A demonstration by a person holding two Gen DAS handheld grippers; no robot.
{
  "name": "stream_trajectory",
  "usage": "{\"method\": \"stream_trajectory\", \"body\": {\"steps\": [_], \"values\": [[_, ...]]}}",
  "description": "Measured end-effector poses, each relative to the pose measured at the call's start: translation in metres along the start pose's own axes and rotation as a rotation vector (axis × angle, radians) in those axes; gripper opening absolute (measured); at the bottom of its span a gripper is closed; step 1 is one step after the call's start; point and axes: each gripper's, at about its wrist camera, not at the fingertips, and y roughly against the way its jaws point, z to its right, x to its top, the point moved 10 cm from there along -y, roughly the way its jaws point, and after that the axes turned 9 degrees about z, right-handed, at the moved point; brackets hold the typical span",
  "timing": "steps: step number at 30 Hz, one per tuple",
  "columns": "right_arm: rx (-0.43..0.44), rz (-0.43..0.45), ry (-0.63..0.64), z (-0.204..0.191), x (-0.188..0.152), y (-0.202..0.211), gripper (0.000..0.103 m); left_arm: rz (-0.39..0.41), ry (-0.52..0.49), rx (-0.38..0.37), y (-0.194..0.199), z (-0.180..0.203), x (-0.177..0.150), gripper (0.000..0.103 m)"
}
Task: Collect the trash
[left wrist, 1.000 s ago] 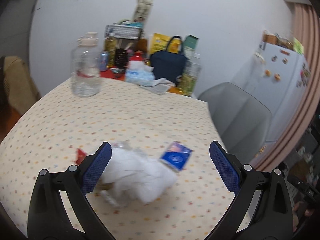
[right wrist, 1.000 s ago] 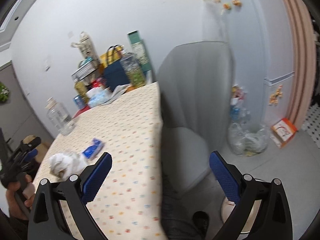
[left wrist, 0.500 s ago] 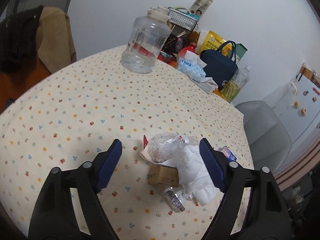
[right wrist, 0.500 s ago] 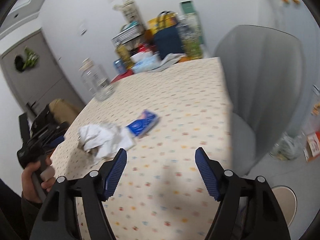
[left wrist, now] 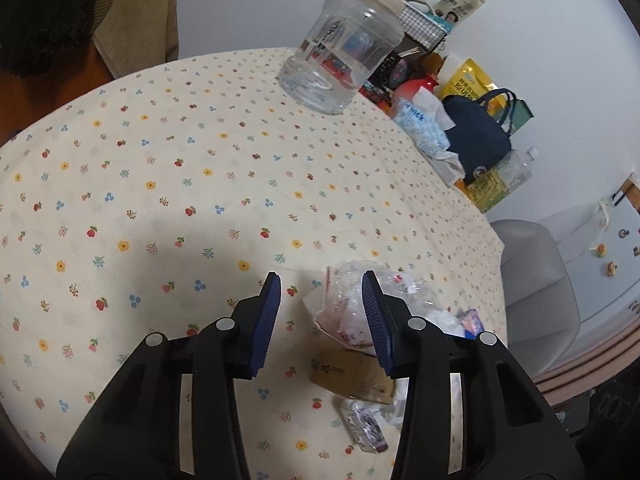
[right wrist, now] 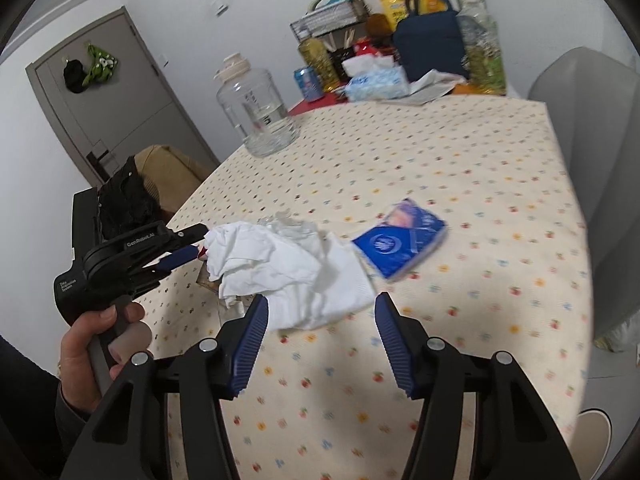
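Observation:
A pile of trash lies on the flowered tablecloth point(left wrist: 160, 168): crumpled clear plastic point(left wrist: 352, 304), a brown card packet point(left wrist: 352, 376), a small wrapper point(left wrist: 366, 426) and crumpled white tissue point(right wrist: 288, 272). A blue packet point(right wrist: 400, 240) lies just right of the tissue. My left gripper point(left wrist: 320, 292) is open, with its right finger over the plastic's left edge; it also shows in the right wrist view point(right wrist: 188, 248) at the pile's left side. My right gripper point(right wrist: 320, 312) is open, just in front of the tissue.
A large clear water jug point(left wrist: 344, 48) stands at the far side of the table. Behind it are a tissue pack point(left wrist: 420, 124), a navy bag point(left wrist: 476, 136), bottles and a wire basket. A grey chair point(right wrist: 592, 128) stands at the right edge.
Both grippers have moved in toward the trash pile and their jaws have narrowed. The left gripper has swung left of the pile; the right one has turned from the chair to the table.

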Motion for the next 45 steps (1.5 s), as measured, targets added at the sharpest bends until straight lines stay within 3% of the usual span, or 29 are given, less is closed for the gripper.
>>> {"method": "stream_trajectory", "body": {"steps": [3, 5, 6, 13, 21, 23, 25, 31, 38, 45], "values": [[0.019, -0.023, -0.021, -0.001, -0.001, -0.019, 0.056, -0.022, 0.027, 0.008, -0.012, -0.007, -0.004, 0.042], [0.03, -0.034, -0.036, -0.001, -0.002, -0.028, 0.056, -0.037, 0.033, 0.009, -0.017, -0.01, -0.006, 0.01], [0.037, -0.04, -0.039, -0.001, -0.003, -0.032, 0.056, -0.045, 0.042, -0.001, -0.018, -0.011, -0.007, 0.004], [0.099, -0.033, 0.018, -0.019, 0.0, -0.042, 0.056, 0.086, 0.031, 0.001, 0.022, -0.01, 0.021, 0.004], [0.093, -0.051, 0.059, -0.029, 0.004, -0.059, 0.064, 0.139, 0.029, -0.02, 0.045, -0.007, 0.035, 0.004], [0.08, -0.068, 0.058, -0.026, 0.003, -0.065, 0.057, 0.147, 0.026, -0.019, 0.048, -0.009, 0.036, 0.004], [0.087, -0.087, 0.045, -0.023, 0.001, -0.066, 0.022, 0.142, 0.026, -0.02, 0.048, -0.01, 0.034, 0.004], [0.126, -0.022, 0.031, -0.017, 0.012, -0.038, 0.004, 0.133, 0.013, -0.048, 0.045, 0.003, 0.029, 0.004], [0.158, 0.021, 0.043, -0.017, 0.021, -0.012, 0.002, 0.145, -0.011, -0.072, 0.049, 0.025, 0.027, 0.004], [0.145, 0.124, -0.006, -0.003, 0.04, 0.029, 0.002, 0.148, -0.088, -0.096, 0.053, 0.064, 0.024, 0.004]]}}
